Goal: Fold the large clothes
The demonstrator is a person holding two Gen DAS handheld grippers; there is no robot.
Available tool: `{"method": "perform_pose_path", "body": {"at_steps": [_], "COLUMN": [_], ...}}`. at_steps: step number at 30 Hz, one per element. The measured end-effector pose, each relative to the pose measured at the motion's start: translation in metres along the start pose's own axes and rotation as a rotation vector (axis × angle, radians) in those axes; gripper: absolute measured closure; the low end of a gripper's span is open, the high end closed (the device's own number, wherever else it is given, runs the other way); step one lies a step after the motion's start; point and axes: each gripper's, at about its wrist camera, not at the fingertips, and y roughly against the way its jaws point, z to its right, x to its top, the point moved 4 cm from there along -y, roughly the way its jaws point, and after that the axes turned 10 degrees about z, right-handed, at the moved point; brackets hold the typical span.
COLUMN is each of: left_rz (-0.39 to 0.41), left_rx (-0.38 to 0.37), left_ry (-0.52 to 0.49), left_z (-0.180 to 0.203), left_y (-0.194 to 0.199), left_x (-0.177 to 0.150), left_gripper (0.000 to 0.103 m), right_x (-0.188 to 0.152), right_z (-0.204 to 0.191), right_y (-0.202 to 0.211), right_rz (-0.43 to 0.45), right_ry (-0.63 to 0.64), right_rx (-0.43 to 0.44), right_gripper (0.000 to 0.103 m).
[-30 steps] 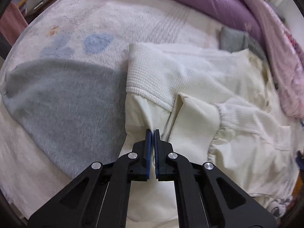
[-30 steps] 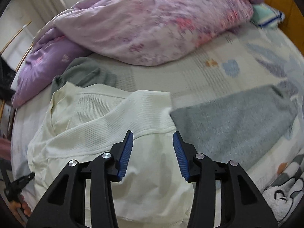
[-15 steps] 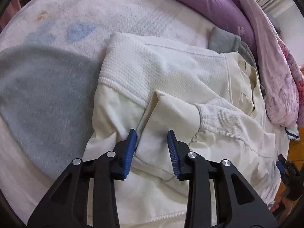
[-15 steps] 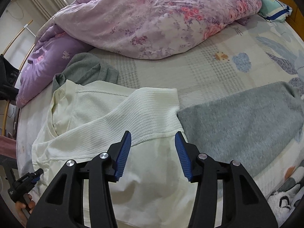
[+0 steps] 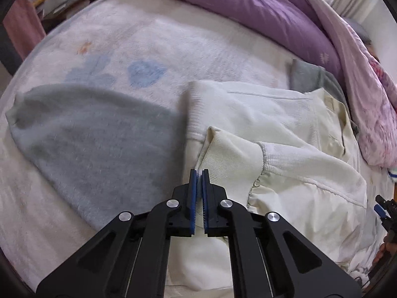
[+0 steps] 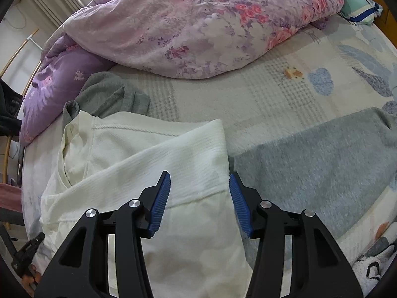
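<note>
A cream jacket (image 5: 285,129) with ribbed cuffs and hem lies partly folded on the bed; it also shows in the right wrist view (image 6: 153,164). My left gripper (image 5: 199,172) is shut on the ribbed cuff (image 5: 230,156) of a sleeve laid across the jacket. My right gripper (image 6: 199,181) is open and empty, hovering over the jacket's folded right part near its ribbed band (image 6: 198,198).
A grey sweater (image 5: 99,144) lies flat left of the jacket, also in the right wrist view (image 6: 317,164). A small grey garment (image 6: 109,96) sits beyond the jacket. A purple floral duvet (image 6: 198,24) is piled along the far side of the bed.
My left gripper opened half a second ago and has now shut on the sleeve cuff. The right gripper stayed open and moved slightly closer over the jacket.
</note>
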Motion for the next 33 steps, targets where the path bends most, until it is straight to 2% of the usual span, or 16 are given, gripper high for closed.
{"method": "perform_pose_path", "body": {"at_steps": [3, 5, 6, 7, 10, 13, 15, 16, 20, 22, 23, 24, 25, 27, 30, 33], "left_rz": [-0.015, 0.021, 0.044, 0.068, 0.056, 0.021, -0.048, -0.073, -0.083, -0.078, -0.076, -0.074, -0.077, -0.052, 0.032, 0.124], "left_rx": [-0.029, -0.036, -0.034, -0.03, -0.033, 0.003, -0.027, -0.011, -0.013, 0.002, 0.0, -0.012, -0.034, -0.023, -0.01, -0.054], "left_ry": [0.034, 0.045, 0.056, 0.071, 0.079, 0.055, 0.07, 0.077, 0.048, 0.032, 0.026, 0.015, 0.003, -0.028, -0.068, -0.048], "left_z": [-0.004, -0.006, -0.007, -0.009, -0.01, -0.007, -0.005, -0.006, 0.001, 0.004, 0.005, 0.008, 0.012, 0.019, 0.027, 0.029], "left_y": [-0.004, 0.0, 0.002, 0.002, -0.015, -0.041, -0.066, -0.075, -0.097, -0.102, -0.103, -0.103, -0.103, -0.099, -0.075, -0.031], "left_x": [0.007, 0.02, 0.026, 0.034, 0.06, 0.074, 0.075, 0.075, 0.078, 0.081, 0.083, 0.085, 0.086, 0.088, 0.089, 0.089], "left_gripper": [0.094, 0.07, 0.044, 0.038, 0.038, 0.038, 0.038, 0.038, 0.039, 0.044, 0.048, 0.064, 0.082, 0.088, 0.091, 0.092], "right_x": [0.006, 0.012, 0.017, 0.021, 0.031, 0.035, 0.035, 0.035, 0.032, 0.03, 0.029, 0.03, 0.031, 0.033, 0.037, 0.041], "right_z": [-0.003, -0.002, 0.001, 0.002, 0.006, 0.012, 0.016, 0.018, 0.02, 0.019, 0.019, 0.018, 0.017, 0.016, 0.01, 0.002], "right_y": [-0.008, -0.013, -0.016, -0.018, -0.028, -0.048, -0.061, -0.067, -0.091, -0.099, -0.101, -0.1, -0.099, -0.091, -0.064, -0.013], "right_rz": [-0.005, -0.008, 0.003, 0.007, 0.005, -0.031, -0.055, -0.068, -0.12, -0.13, -0.128, -0.111, -0.099, -0.074, 0.007, 0.106], "right_ry": [-0.017, -0.052, -0.078, -0.087, -0.101, -0.132, -0.137, -0.134, -0.16, -0.161, -0.152, -0.137, -0.125, -0.118, -0.093, -0.068], "right_rx": [0.012, 0.022, 0.027, 0.023, 0.003, 0.003, -0.016, -0.034, 0.023, 0.043, 0.042, 0.042, 0.049, 0.054, 0.079, 0.135], "right_gripper": [0.051, 0.048, 0.047, 0.046, 0.041, 0.04, 0.04, 0.04, 0.04, 0.04, 0.043, 0.061, 0.072, 0.091, 0.094, 0.095]}}
